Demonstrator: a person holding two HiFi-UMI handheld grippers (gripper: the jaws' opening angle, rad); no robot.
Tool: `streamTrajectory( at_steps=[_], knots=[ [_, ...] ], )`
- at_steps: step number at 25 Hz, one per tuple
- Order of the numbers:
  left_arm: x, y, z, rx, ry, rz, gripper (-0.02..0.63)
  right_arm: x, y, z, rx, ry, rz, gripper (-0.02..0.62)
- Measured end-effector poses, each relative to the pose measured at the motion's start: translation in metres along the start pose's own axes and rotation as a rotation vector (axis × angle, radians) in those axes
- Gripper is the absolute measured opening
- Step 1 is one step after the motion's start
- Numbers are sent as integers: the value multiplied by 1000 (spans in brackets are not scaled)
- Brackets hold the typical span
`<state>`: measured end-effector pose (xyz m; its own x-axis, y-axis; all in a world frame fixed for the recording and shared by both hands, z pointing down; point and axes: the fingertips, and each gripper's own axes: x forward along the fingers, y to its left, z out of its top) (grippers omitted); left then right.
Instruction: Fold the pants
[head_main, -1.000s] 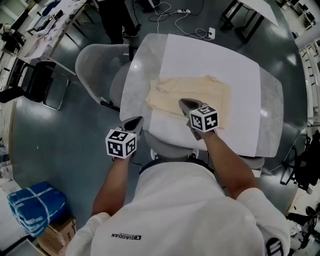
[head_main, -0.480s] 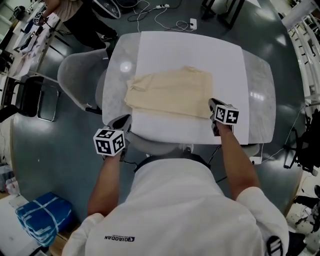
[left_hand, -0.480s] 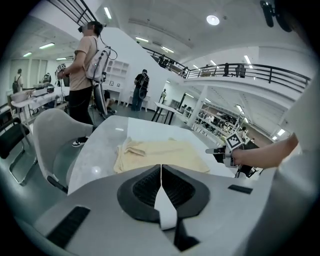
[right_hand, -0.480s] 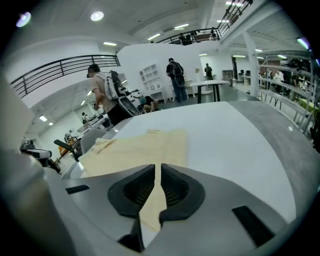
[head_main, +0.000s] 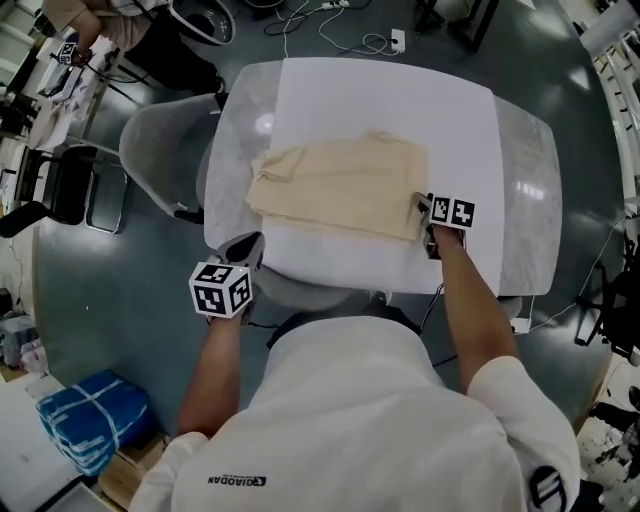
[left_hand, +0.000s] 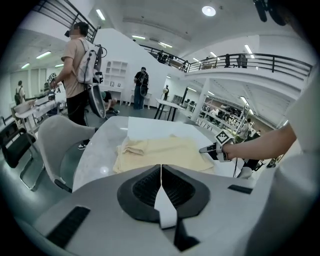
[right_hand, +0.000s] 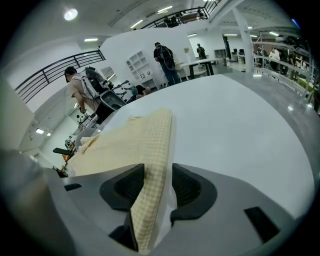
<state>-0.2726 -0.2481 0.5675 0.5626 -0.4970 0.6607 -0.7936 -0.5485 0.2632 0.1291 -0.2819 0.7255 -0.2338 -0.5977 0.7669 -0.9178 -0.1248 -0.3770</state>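
Shifted to the right edge of the folded cream checked pants (head_main: 340, 185), the right tongs (head_main: 426, 210) have just opened, the fabric between them. The left tongs (head_main: 246, 247) are closed and empty at the white tabletop's (head_main: 385, 100) near edge.

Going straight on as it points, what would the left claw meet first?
Most likely the near edge of the pants on the table, though the table's rim could come first; depth is unclear.

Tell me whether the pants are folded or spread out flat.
Folded. The pants lie as one compact rectangle on the table, with no separate legs showing, and their near edge looks layered.
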Motion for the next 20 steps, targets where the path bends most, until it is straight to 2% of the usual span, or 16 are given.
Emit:
streamTrajectory(
  at_steps=[7, 14, 20],
  knots=[
    [8, 9, 1, -34, -1, 12, 32, 6, 5, -3, -36, 23, 1, 163],
    [17, 10, 5, -53, 8, -10, 32, 4, 16, 4, -37, 20, 24, 46],
    [17, 18, 4, -55, 3, -25, 32, -18, 47, 27, -80, -36, -2, 41]
  ],
)
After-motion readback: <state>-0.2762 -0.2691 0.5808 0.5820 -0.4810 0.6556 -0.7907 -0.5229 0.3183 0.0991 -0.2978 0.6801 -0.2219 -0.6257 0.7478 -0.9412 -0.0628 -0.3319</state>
